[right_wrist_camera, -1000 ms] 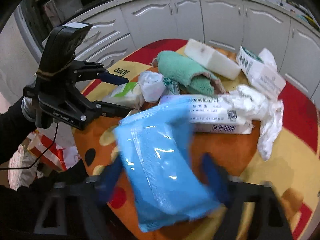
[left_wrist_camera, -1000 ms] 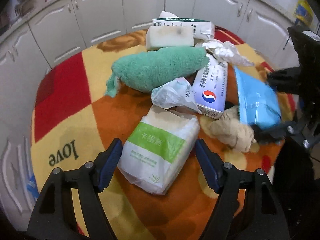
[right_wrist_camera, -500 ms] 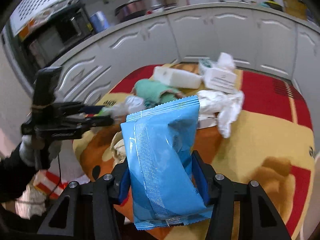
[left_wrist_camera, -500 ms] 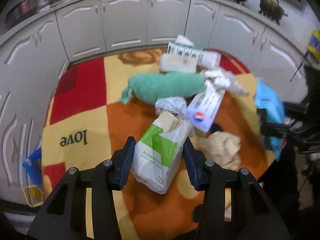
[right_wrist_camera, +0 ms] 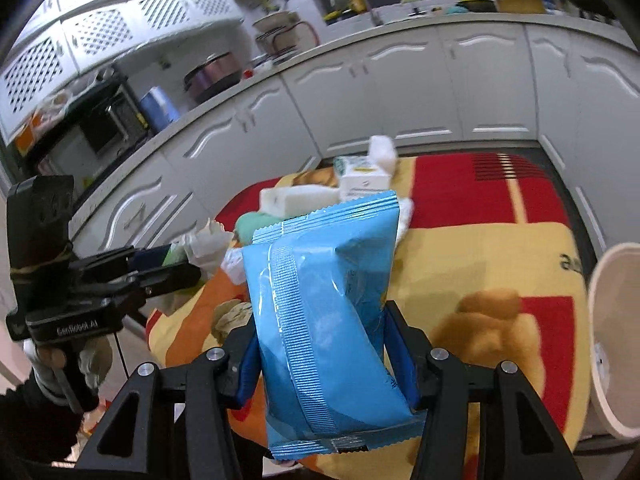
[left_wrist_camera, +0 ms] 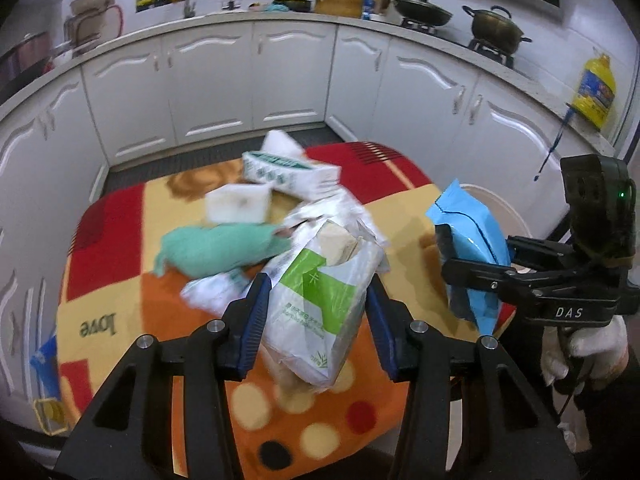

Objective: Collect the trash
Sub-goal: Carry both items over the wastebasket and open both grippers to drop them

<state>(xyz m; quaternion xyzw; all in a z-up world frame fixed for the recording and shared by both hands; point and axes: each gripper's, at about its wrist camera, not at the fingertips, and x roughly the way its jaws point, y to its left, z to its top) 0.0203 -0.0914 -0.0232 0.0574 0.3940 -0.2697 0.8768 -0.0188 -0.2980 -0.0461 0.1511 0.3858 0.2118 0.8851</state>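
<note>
My left gripper (left_wrist_camera: pixel 316 320) is shut on a white and green tissue pack (left_wrist_camera: pixel 320 300) and holds it above the table. My right gripper (right_wrist_camera: pixel 324 356) is shut on a blue plastic packet (right_wrist_camera: pixel 324 320), also lifted; the packet shows at the right in the left wrist view (left_wrist_camera: pixel 472 248). On the colourful tablecloth (left_wrist_camera: pixel 112 240) lie a green cloth (left_wrist_camera: pixel 216 248), a white sponge block (left_wrist_camera: pixel 238 204), a white and green carton (left_wrist_camera: pixel 288 172) and crumpled white wrappers (left_wrist_camera: pixel 332 212). The left gripper shows at the left in the right wrist view (right_wrist_camera: pixel 160 268).
A white bin (right_wrist_camera: pixel 612 340) stands at the table's right edge. White kitchen cabinets (left_wrist_camera: pixel 280 80) curve round behind the table. A crumpled brown paper (right_wrist_camera: pixel 232 316) lies near the table's front edge. Pots (left_wrist_camera: pixel 496 28) sit on the counter.
Both grippers have risen and pulled back from the table, each carrying its item. The tissue pack left the tablecloth; the white bin has come into the right wrist view.
</note>
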